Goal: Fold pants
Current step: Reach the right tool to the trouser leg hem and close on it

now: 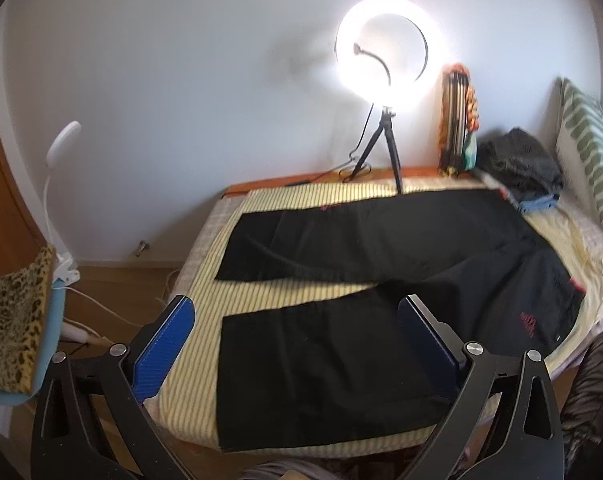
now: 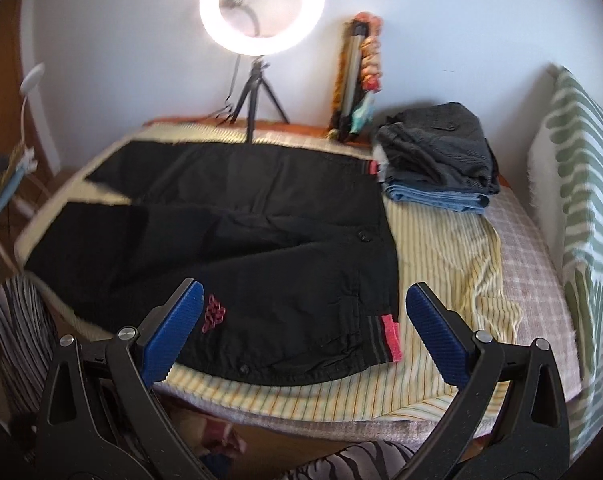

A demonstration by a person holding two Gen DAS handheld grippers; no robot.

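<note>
- Left gripper (image 1: 295, 334), blue ribbed pads on black arms: jaws spread wide, empty, poised above near leg hem.
- Right gripper (image 2: 303, 328): likewise spread and empty, above near waistband corner.
- Black fabric pants with red logo (image 2: 237, 236): laid flat and unfolded on yellow striped cloth (image 2: 441, 248) over bed, legs apart.
- Step judged: pre-grasp, before first fold.
- Next: lower both, pinch near edge, carry across onto far leg.

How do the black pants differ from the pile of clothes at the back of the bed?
The black pants lie spread flat with legs apart, unfolded; the pile of clothes is already folded and stacked. The pants are one black garment with red marks; the pile is grey on top with blue beneath. Both rest on the bed, untouched by either gripper.
</note>
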